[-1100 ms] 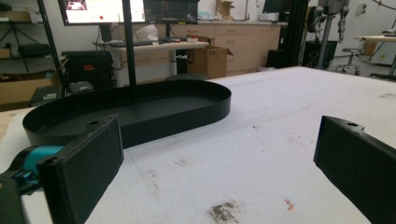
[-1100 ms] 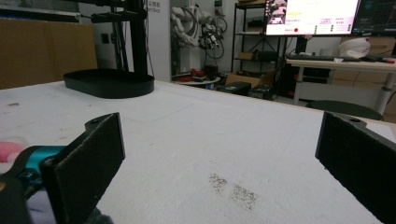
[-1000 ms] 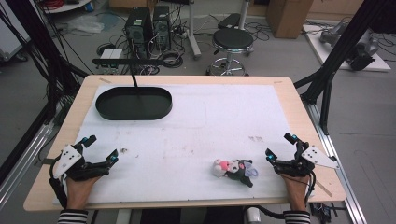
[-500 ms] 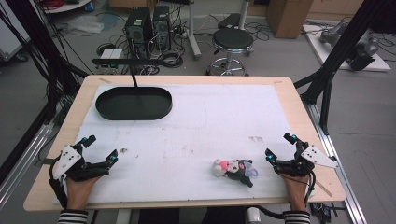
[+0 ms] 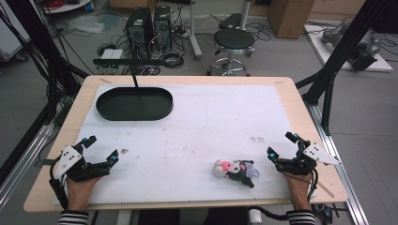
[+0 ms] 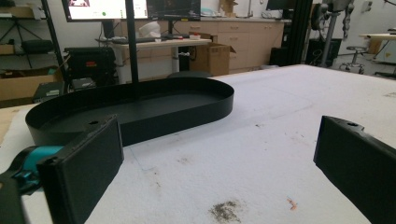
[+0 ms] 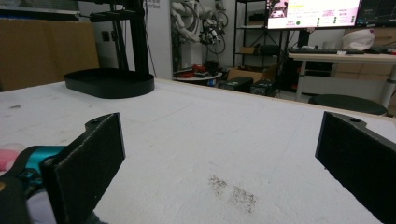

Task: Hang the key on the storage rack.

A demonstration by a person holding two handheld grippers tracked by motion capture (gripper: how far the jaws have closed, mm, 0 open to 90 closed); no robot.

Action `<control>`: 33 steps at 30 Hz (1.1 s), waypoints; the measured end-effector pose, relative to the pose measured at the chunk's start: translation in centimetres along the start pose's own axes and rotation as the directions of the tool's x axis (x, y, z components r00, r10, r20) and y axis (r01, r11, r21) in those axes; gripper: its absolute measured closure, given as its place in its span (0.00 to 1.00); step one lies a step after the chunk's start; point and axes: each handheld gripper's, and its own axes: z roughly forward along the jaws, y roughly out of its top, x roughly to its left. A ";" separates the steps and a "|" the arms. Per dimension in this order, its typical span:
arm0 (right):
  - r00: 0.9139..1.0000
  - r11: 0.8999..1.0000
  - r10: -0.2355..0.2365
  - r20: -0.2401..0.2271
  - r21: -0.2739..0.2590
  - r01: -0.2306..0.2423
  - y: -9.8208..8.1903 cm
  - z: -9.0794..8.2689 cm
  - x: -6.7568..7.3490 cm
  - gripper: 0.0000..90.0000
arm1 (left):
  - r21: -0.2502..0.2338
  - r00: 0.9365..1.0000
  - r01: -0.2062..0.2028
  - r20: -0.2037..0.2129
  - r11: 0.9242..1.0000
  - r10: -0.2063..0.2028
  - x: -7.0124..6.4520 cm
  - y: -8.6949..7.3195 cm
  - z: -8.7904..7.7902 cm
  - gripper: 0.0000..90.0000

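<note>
No writing can be made out anywhere — no label, brand, number or sign. The monitor [image 7: 314, 13] beyond the far edge of the white table cover [image 7: 224, 140] in the right gripper view shows rows of coloured blocks and lines, all too small and blurred to read. In the left gripper view a screen [image 6: 98, 8] behind the black oval tray [image 6: 140, 109] carries pale windows with a red patch — nothing legible. The cardboard boxes [image 5: 287, 16] on the floor past the table's far side in the high view bear no readable print.
</note>
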 end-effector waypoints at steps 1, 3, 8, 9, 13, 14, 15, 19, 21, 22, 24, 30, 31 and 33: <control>1.000 1.000 0.000 -0.005 0.004 0.000 0.3 0.0 0.0 0.00 | 0.001 1.000 0.000 0.000 1.000 0.000 0.0 0.0 0.0 0.02; 1.000 1.000 -0.014 -0.017 0.011 0.014 1.0 0.0 0.0 0.00 | 0.003 1.000 0.004 0.000 1.000 -0.004 0.1 0.0 0.0 0.02; 0.998 0.997 -0.015 -0.063 0.068 0.019 2.3 0.0 -0.1 0.00 | 0.000 1.000 -0.004 0.003 1.000 0.004 0.0 0.0 0.0 0.02; 0.996 0.996 -0.025 -0.083 0.080 0.031 2.7 0.0 -0.2 0.00 | -0.001 1.000 -0.004 0.002 1.000 0.004 0.0 0.0 0.0 0.02; 0.987 0.988 -0.043 -0.156 0.142 0.065 4.2 0.3 0.1 0.00 | -0.002 1.000 0.000 0.004 1.000 0.000 0.0 0.0 0.0 0.02; 0.984 0.985 -0.043 -0.172 0.160 0.070 4.5 0.4 0.2 0.00 | -0.001 1.000 0.001 0.004 1.000 -0.001 0.0 0.0 0.0 0.02; 0.981 0.982 -0.056 -0.188 0.168 0.088 4.8 0.5 0.3 0.00 | -0.001 1.000 0.000 0.005 1.000 0.000 0.0 0.0 0.0 0.02; 0.970 0.970 -0.066 -0.234 0.212 0.118 5.5 0.9 0.8 0.00 | 0.003 1.000 0.004 0.006 1.000 -0.004 0.1 0.0 0.0 0.02; 0.961 0.960 -0.080 -0.263 0.240 0.145 5.8 1.2 1.2 0.00 | 0.006 1.000 0.004 0.006 1.000 -0.004 0.1 0.0 0.0 0.02; 0.951 0.950 -0.086 -0.297 0.265 0.169 6.1 1.6 1.5 0.00 | 0.006 1.000 0.003 0.005 1.000 -0.003 0.1 0.0 0.0 0.02; 0.940 0.934 -0.095 -0.328 0.297 0.198 6.3 1.9 1.9 0.00 | 0.005 1.000 0.002 0.006 1.000 -0.002 0.1 0.0 0.0 0.02; 0.911 0.895 -0.099 -0.401 0.365 0.258 6.7 3.0 3.0 0.00 | 0.010 1.000 0.008 0.005 1.000 -0.008 0.1 0.0 0.1 0.02; 0.908 0.887 -0.093 -0.409 0.380 0.262 6.8 3.2 3.2 0.00 | 0.010 1.000 0.006 0.005 1.000 -0.006 0.1 0.0 0.1 0.02; 0.901 0.881 -0.105 -0.421 0.382 0.281 6.8 3.4 3.3 0.00 | 0.010 1.000 0.005 0.005 1.000 -0.005 0.1 0.0 0.1 0.02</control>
